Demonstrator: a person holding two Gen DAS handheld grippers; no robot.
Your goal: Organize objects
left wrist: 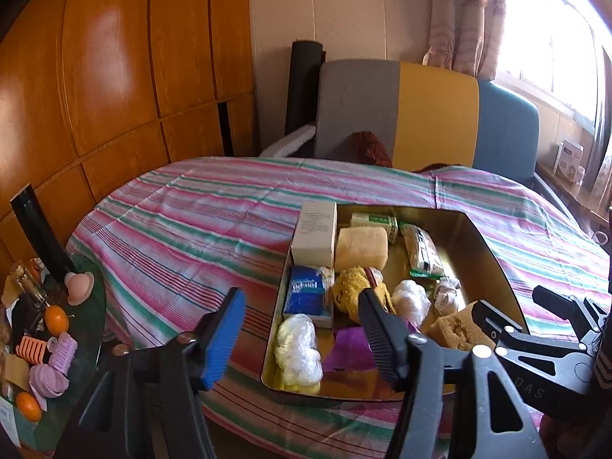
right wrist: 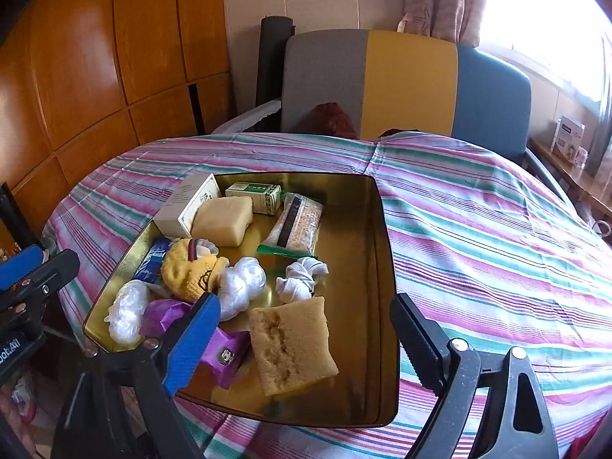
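A gold metal tray (left wrist: pixel 493 252) (right wrist: pixel 386 229) sits on the striped tablecloth and holds several objects: a white box (left wrist: pixel 315 235) (right wrist: pixel 187 206), a pale sponge (left wrist: pixel 361 246) (right wrist: pixel 225 220), a yellow sock (left wrist: pixel 350 290) (right wrist: pixel 187 271), a porous sponge (right wrist: pixel 292 344) (left wrist: pixel 455 327), a purple packet (right wrist: pixel 225 355) and white plastic bundles (left wrist: pixel 300 348) (right wrist: pixel 239 279). My left gripper (left wrist: pixel 302 338) is open and empty above the tray's near left edge. My right gripper (right wrist: pixel 306 342) is open and empty above the tray's near end, over the porous sponge.
A striped cloth (left wrist: pixel 191 222) (right wrist: pixel 497 237) covers the round table. A grey, yellow and blue chair (left wrist: pixel 420 111) stands behind it. A low side table (left wrist: pixel 91 329) at the left holds oranges, rollers and socks. Wood panelling (left wrist: pixel 114 76) is at the left.
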